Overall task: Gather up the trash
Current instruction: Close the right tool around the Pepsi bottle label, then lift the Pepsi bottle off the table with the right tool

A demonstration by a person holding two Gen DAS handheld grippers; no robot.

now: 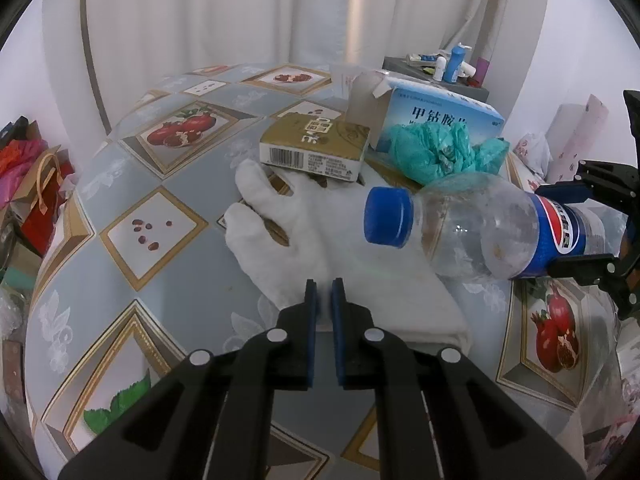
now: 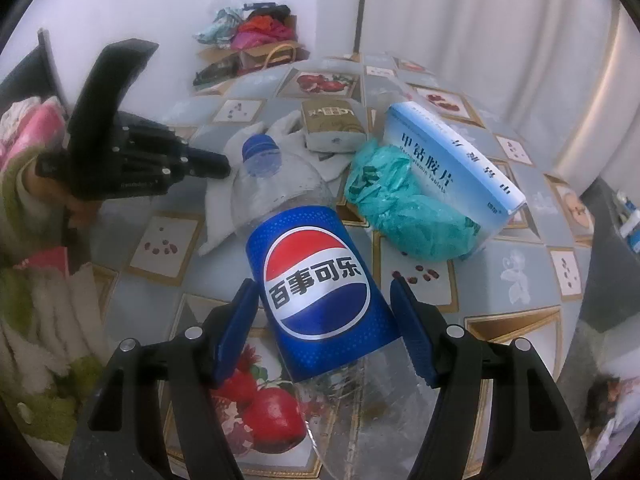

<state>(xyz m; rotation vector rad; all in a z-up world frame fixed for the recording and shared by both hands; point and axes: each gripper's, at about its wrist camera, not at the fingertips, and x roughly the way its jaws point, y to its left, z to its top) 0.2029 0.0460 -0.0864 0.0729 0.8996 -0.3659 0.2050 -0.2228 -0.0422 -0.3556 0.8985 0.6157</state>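
White curtains hang behind the table (image 1: pixel 168 184). Right gripper (image 2: pixel 324 320) hugs the slippery bottle (image 2: pixel 316 280); left gripper (image 1: pixel 324 292) pinches the glove (image 1: pixel 320 240). Bottle might slide out.

Everything is told from the glove (image 1: pixel 304 232), which lies flat on the table (image 1: pixel 168 168), as the left camera sees it. The bottle (image 1: pixel 480 228) hangs over the glove's right side, its cap (image 1: pixel 388 216) pointing left, held between the right gripper's (image 2: pixel 324 328) pads. Behind the glove sits a small box (image 1: pixel 316 148), touching its fingertips. To the right of that box lies a bag (image 1: pixel 436 152), and a big box (image 1: pixel 440 112) stands behind the bag. The left gripper (image 1: pixel 324 292) is over the glove's near end.
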